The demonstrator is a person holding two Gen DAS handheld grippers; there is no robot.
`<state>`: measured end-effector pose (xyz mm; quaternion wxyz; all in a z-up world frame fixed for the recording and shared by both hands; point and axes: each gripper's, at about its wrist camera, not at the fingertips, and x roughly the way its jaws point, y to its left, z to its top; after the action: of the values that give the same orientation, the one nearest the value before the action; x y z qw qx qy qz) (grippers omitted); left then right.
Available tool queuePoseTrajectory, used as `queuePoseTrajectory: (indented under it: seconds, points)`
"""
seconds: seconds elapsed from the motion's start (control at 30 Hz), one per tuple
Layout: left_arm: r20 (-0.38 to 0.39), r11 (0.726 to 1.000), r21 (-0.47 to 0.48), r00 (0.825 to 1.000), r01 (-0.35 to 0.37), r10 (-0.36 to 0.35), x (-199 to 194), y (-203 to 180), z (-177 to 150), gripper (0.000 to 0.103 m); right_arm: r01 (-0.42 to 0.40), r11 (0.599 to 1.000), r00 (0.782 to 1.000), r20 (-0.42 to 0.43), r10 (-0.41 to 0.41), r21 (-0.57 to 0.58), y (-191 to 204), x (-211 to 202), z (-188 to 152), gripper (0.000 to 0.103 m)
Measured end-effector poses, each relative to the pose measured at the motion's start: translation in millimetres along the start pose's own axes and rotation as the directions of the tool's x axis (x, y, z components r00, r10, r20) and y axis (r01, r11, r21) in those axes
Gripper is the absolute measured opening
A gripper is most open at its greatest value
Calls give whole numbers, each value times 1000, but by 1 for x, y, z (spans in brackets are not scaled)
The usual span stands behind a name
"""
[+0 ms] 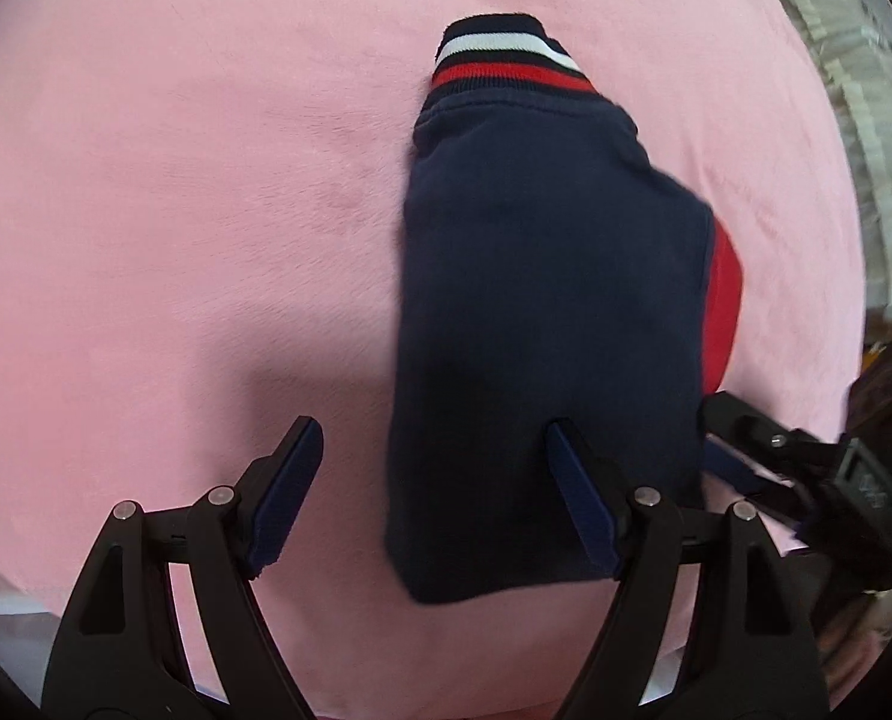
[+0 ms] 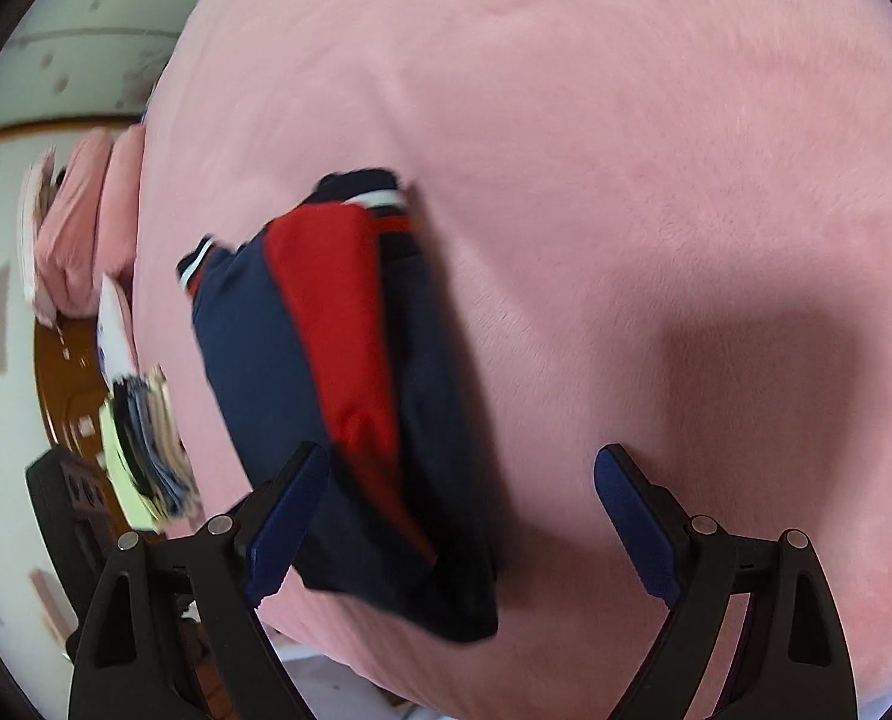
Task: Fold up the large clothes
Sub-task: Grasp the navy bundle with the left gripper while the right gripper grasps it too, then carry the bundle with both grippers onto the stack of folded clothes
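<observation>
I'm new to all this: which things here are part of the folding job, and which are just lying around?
Job:
navy and red garment
left gripper, open
right gripper, open
pink blanket beneath it

Lying about:
pile of folded clothes
pink pillows

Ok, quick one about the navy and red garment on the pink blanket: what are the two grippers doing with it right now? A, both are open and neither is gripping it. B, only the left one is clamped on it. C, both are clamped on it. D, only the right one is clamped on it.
A: the left gripper and right gripper both have their fingers spread wide, while the folded garment lies loose on the pink blanket.
</observation>
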<state>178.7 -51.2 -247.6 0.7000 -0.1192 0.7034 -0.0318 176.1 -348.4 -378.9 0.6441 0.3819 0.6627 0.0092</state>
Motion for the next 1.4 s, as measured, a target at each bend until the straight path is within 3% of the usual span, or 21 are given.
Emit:
queuePoseTrajectory:
  seconds: [0.17,0.27,0.33,0.4,0.5,0.53,0.57,0.6,0.67,0.77,0.9,1.07,1.2,1.4]
  points:
    - [-38,990,-65,991,123,-125,17,16,14,80,-58,998,998,-8,58,0,1,17,10,97]
    - [-50,964,-134,970,230,-238,29,28,19,80,-98,994,995,-24,97,-40,9,26,14,97]
    - [-54,910,-244,932,336,-359,44,43,23,80,-121,991,993,-12,120,-49,14,31,18,95]
    - [-23,849,-348,902,397,-432,56,56,24,80,-139,989,990,-14,139,-47,15,36,23,88]
    - [-3,835,-358,893,419,-449,58,60,25,80,-162,986,987,-23,161,-40,20,40,28,76]
    - [2,835,-353,893,422,-450,57,60,25,77,-186,982,982,-31,185,-33,21,42,28,67]
    - [7,835,-345,891,428,-454,56,59,22,69,-221,975,975,-41,220,-23,21,44,28,50]
    - [7,839,-327,889,434,-457,54,59,20,65,-273,962,961,-56,272,-3,20,47,26,42]
    - [29,841,-290,883,456,-469,45,58,11,50,-311,948,947,-64,316,71,16,52,25,34]
    - [82,828,-249,863,503,-499,26,59,-2,35,-356,924,929,-59,366,141,17,51,23,29]
    - [116,788,-237,822,568,-557,1,67,-14,32,-334,941,941,-39,336,55,48,35,9,27]
    - [156,717,-268,764,643,-627,-36,105,-36,32,-360,933,932,-29,361,20,87,22,-19,27]
    - [216,730,-242,769,639,-601,-91,161,-58,32,-378,926,923,-83,375,-25,145,34,-51,27]
    - [320,761,-215,781,612,-537,-211,297,-65,32,-463,883,877,-186,444,-77,280,88,-113,27]
